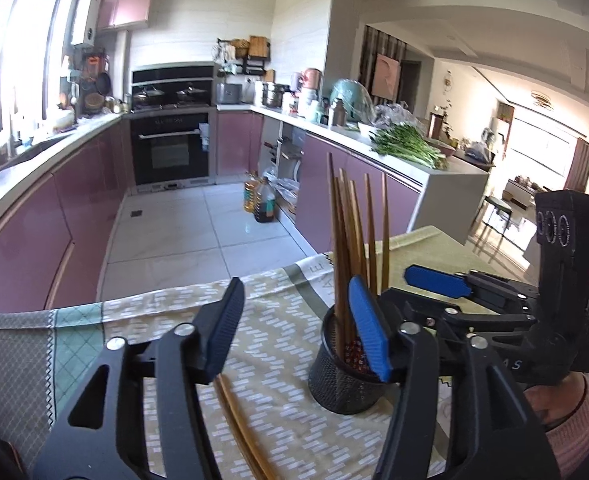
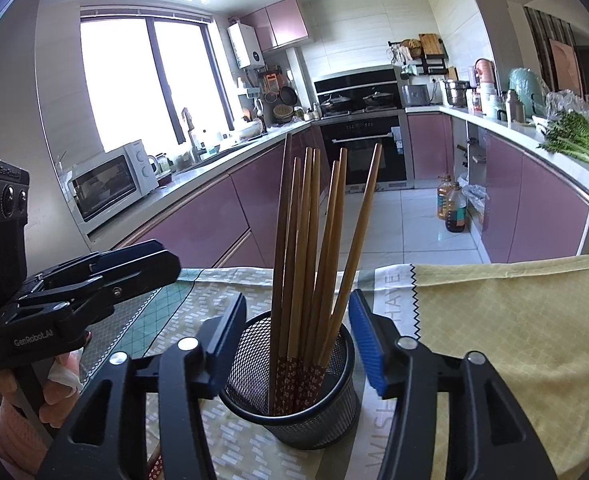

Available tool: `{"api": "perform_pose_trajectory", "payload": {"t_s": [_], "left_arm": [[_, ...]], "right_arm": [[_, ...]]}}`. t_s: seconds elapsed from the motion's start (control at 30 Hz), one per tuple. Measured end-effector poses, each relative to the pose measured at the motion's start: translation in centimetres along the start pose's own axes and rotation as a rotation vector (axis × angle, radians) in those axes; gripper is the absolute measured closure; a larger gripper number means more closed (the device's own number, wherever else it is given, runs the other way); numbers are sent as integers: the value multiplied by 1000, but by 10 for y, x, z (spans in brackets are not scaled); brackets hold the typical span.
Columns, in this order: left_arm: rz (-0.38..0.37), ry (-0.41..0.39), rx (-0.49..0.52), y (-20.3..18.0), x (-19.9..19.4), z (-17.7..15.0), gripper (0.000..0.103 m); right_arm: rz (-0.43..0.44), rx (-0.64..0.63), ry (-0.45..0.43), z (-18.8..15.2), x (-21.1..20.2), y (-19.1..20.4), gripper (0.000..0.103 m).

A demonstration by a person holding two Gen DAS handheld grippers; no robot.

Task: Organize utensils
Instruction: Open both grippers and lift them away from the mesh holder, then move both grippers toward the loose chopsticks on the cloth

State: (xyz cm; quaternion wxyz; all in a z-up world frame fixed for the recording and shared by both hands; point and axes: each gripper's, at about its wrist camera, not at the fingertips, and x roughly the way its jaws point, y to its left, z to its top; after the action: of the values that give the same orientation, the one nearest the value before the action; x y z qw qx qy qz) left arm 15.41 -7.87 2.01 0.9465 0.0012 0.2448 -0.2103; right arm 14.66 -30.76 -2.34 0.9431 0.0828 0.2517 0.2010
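Note:
A black mesh holder (image 1: pixel 344 372) (image 2: pixel 294 392) stands on the patterned tablecloth and holds several wooden chopsticks (image 1: pixel 352 240) (image 2: pixel 314 240) upright. A loose pair of chopsticks (image 1: pixel 242 428) lies flat on the cloth, just below my left gripper (image 1: pixel 294 332), which is open and empty. My right gripper (image 2: pixel 298 344) is open with its jaws on either side of the holder, not touching it. It also shows in the left wrist view (image 1: pixel 438 280) behind the holder. The left gripper shows at the left of the right wrist view (image 2: pixel 106 272).
The table carries a patterned cloth (image 1: pixel 174 320) and a yellow cloth (image 2: pixel 514 320). Beyond its far edge lies the tiled kitchen floor with oil bottles (image 1: pixel 260 200). Purple cabinets, an oven (image 2: pixel 366 152) and a microwave (image 2: pixel 110 184) line the walls.

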Motion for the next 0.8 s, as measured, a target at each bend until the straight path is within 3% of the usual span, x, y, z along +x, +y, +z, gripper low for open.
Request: {"api": "perform_pose_trajectory", "payload": {"t_s": [0.03,0.13,0.17,0.23,0.37,0.8], "left_arm": [[3,-7,-4,0,-3,-1,37],[61,-58,-10,1,-17,-9,17],[91,-79,-9,3,-23,-12,15],[125,-115,-23,5,-33,-16,5],[209,-180,-36,12,-57,-25,5],[398,-305,-51,8,-124,-62,5]], "right_arm": [[-9,-5,-11,0,-3,2,46],[-37,-12,-53,-3,-12,5,27],[-47,-11,-65,-4,-15,7,20],[-66,-23,-87,-9,-21,10,17],[-103,-46,-113,-19,-28,19,7],[-163,-131,-262,-39,-59,61,7]]}}
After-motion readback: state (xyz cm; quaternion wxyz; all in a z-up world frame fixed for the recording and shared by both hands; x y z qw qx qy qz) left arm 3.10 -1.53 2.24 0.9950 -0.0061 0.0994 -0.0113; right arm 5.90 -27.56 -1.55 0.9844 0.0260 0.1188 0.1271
